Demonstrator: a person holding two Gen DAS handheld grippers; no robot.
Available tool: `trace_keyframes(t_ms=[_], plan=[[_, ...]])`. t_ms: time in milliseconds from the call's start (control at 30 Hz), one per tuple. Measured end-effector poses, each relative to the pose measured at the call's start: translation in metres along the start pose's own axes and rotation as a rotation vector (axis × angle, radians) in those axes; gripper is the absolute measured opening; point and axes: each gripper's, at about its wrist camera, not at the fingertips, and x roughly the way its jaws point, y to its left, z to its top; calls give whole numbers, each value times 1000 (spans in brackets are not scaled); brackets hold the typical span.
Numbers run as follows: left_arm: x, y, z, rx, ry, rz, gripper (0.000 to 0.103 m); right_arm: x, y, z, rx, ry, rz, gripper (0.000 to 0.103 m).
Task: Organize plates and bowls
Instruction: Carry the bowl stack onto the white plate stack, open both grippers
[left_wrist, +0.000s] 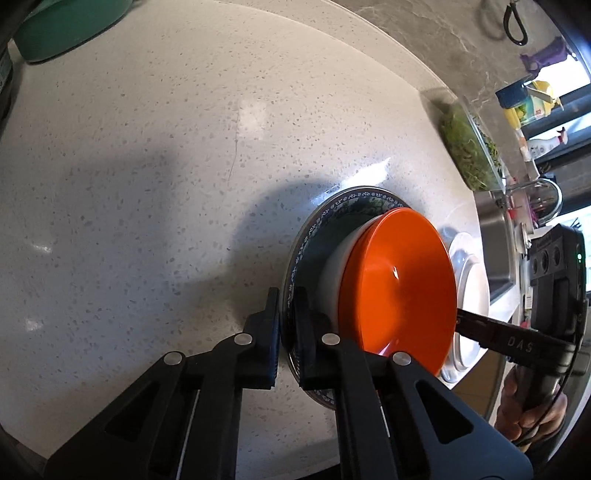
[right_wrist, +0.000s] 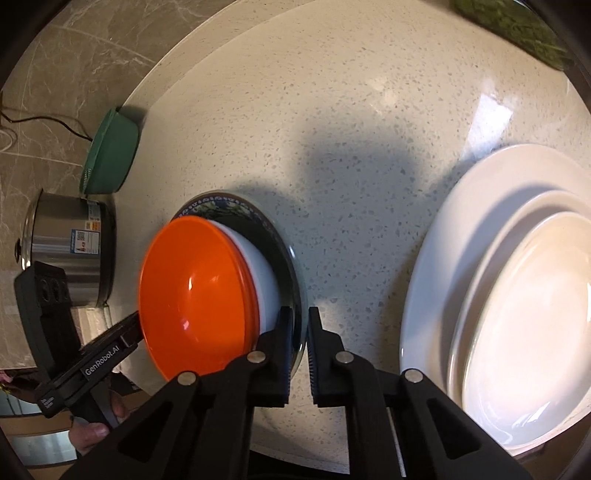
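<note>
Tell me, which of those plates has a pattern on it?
The dark blue plate carrying the orange bowl, which both tools grip by its rim. The stacked plates off to the side are plain white.

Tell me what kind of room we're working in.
Most likely a home kitchen: a speckled stone countertop, a steel sink with a faucet at its end, and a stainless cooking pot by the marbled wall.

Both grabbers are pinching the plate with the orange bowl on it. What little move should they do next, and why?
Probably lift it a little, both sides together and level. The left gripper and right gripper each pinch opposite rims of the patterned plate, which carries the orange bowl nested in a white bowl. Tilting could slide them off. The white plates beside look like the likely destination.
</note>
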Motion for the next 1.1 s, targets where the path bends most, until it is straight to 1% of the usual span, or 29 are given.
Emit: trace_keyframes(t_ms=[133,233,367,500,767,933,1100], plan=[[1,-7,-1,23,-5,26,4,0,3,-1,-28,-10,-25,10],[1,-7,-2,22,-9,21,4,-2,5,-3,-46,-17,-40,10],[-10,-9,-4,51,-28,25,4,-7,8,-5,-71,-39,-49,11],[-24,-24,-4,93,-49,22,4,-19,6,-9,-71,-63,-35,11],[-33,-85,-3,199,-59,-27,4,-65,-18,-18,-38,-153,-36,11],[-23,-135,-5,287,-29,-58,4,-92,-49,-29,19,-199,-42,11],[-4,-184,-17,359,16,-84,5,-116,-89,-44,99,-239,-64,11]])
